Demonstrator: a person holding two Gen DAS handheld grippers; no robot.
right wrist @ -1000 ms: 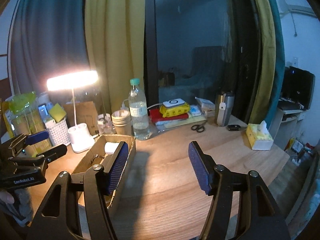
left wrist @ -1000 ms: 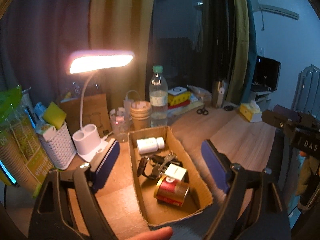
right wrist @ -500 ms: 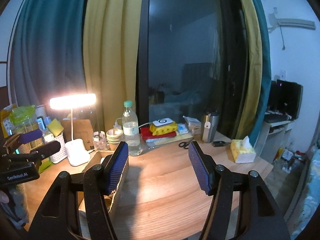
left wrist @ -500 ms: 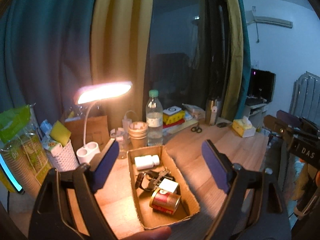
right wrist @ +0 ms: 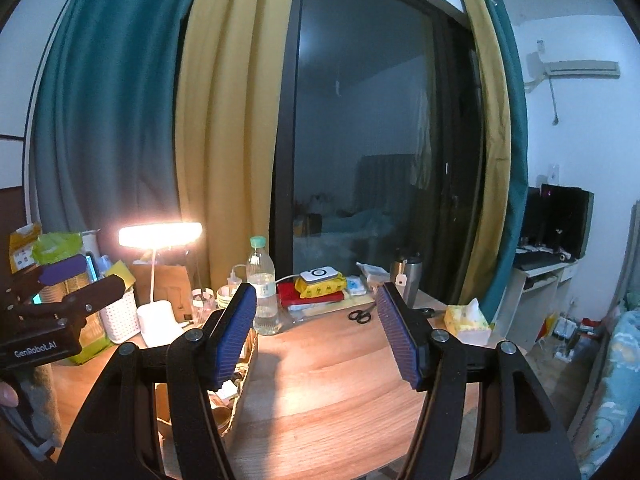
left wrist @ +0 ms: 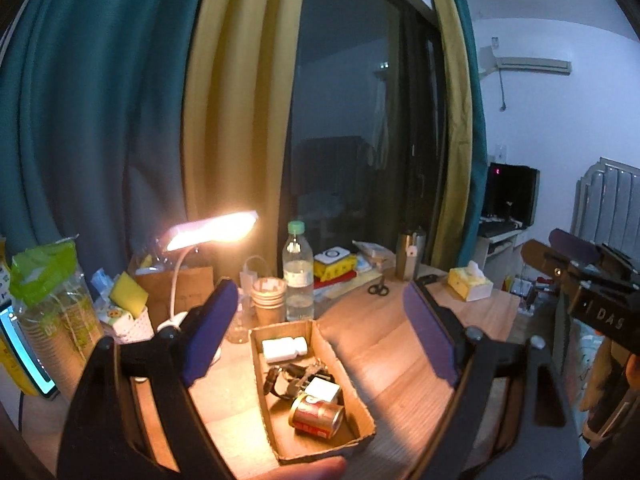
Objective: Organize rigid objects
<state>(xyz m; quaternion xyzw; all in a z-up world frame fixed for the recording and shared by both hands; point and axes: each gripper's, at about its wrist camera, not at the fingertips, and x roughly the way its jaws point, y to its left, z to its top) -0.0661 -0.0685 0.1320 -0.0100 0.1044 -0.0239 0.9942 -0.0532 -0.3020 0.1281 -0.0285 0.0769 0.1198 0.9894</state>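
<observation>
Cardboard, in the form of an open brown tray (left wrist: 362, 412), sat on the wooden desk (left wrist: 384, 360) in the left wrist view, holding a white pill bottle (left wrist: 284, 349) on its side, a tangle of dark metal keys or clips (left wrist: 294, 374), a small white box (left wrist: 323, 390) and a red-and-gold tin can (left wrist: 317, 418). The left gripper (left wrist: 316, 332) hung above it with its blue pads spread wide and nothing between them; compared with a second earlier the tray looked smaller and lower in frame, as the camera had risen and drawn back. A fingertip (left wrist: 304, 471) showed at the bottom edge. In the right wrist view, the right gripper (right wrist: 316, 332) also stood spread and empty over bare desk, the tray's edge (right wrist: 246, 376) just behind its left pad, and more of the dark window had come into sight than before. Both tools retreating empty-handed from a filled tray suggested the sorting was finished or nearly so, though scissors (right wrist: 360, 315) and a yellow tissue box (right wrist: 468, 320) remained out on the desk.
</observation>
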